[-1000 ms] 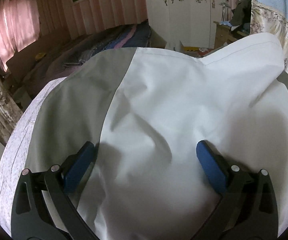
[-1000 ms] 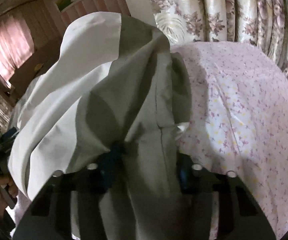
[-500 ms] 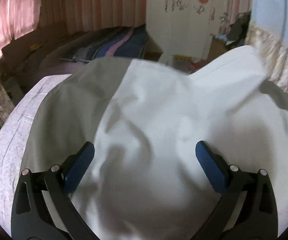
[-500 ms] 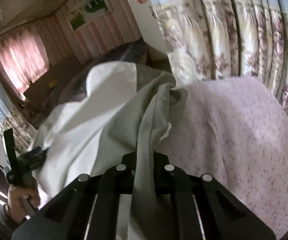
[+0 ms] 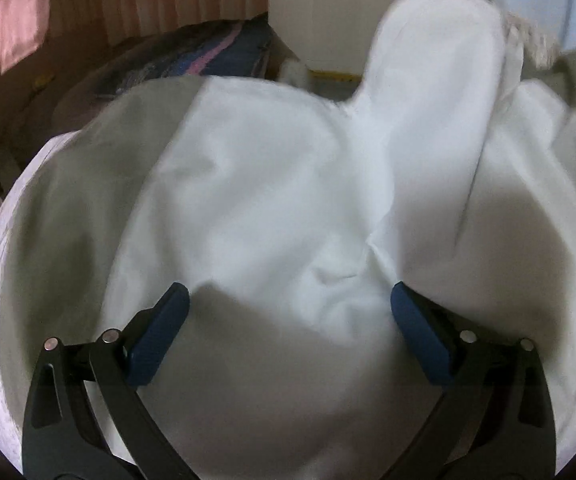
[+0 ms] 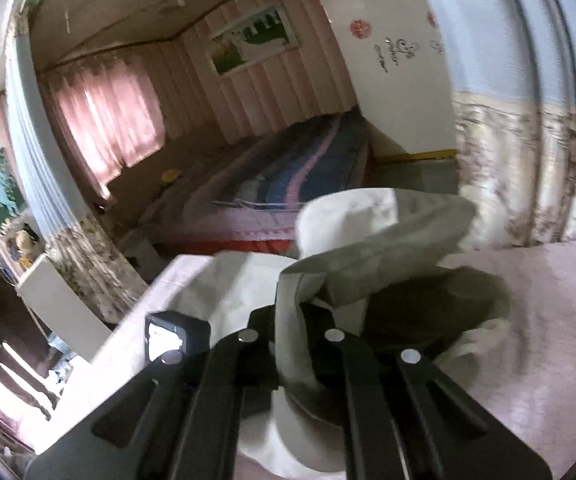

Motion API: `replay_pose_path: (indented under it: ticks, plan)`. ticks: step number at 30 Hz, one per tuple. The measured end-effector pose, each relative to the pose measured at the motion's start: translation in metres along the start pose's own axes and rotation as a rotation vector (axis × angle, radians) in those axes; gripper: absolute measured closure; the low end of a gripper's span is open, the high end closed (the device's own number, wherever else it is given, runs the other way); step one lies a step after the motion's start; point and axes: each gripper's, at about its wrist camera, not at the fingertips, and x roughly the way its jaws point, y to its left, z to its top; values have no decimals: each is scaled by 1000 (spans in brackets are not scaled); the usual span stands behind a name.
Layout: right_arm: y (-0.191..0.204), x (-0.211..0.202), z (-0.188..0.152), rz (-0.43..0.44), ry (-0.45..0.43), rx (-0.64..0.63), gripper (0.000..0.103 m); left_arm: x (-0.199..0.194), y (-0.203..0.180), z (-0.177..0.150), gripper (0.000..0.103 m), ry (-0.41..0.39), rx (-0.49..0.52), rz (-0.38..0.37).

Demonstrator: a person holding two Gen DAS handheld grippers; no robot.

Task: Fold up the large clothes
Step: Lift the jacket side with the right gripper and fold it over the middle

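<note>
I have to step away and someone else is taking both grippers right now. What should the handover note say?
Right gripper: shut on a grey-edged fold of the garment, lifted above the pink floral bedcover.
Left gripper: open, its pads apart over the garment's white middle, gripping nothing.
Garment: mostly spread on the bedcover, one part raised at the right.
Done: an edge is picked up.
Left: carry it over, lay it flat, finish folding.

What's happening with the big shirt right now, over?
Right gripper shut on a fold of the garment, lifting it. Left gripper open above the cloth, holding nothing. Nothing in the way.
</note>
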Motion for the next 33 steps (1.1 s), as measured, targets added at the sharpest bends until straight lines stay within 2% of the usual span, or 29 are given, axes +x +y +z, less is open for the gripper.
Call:
replay_pose_path:
  ticks: [2,4,7,9,14,17,19,23,24,25,27,28,33]
  plan:
    - [24,12,2,20,-3,-14,99,-21,26,8,3,-31,-45,-24]
    - [46,28,1,52,10,-18,99,-39,55,15,3,-61,-84,-14]
    - [86,62,-7,100,49,-45,99,-70,112,22,3,-114,-125,77]
    - [108,88,-19,123,87,-56,99,-79,144,23,3,-121,-150,124]
    - [151,167,-89,159,252,-54,99,-92,226,7,3,-102,-247,206]
    - [162,199,-130,120,322,-85,98,-96,265,-5,3,-89,-291,232]
    - [168,210,-151,83,333,-126,98,-101,284,-20,3,-83,-305,244]
    - [176,198,-152,35,286,-185,92,-103,291,-27,3,-74,-282,241]
    - [177,189,-148,31,274,-190,80,-106,288,-28,3,-81,-274,237]
    - [177,176,-145,41,260,-197,63,-110,287,-26,3,-87,-267,231]
    - [178,147,-136,29,201,-238,45,-120,268,-22,3,-111,-242,205]
    - [177,128,-132,0,165,-264,41,-124,256,-19,3,-123,-224,193]
    - [141,43,-113,-161,41,-299,40,-143,189,-9,3,-178,-103,139]
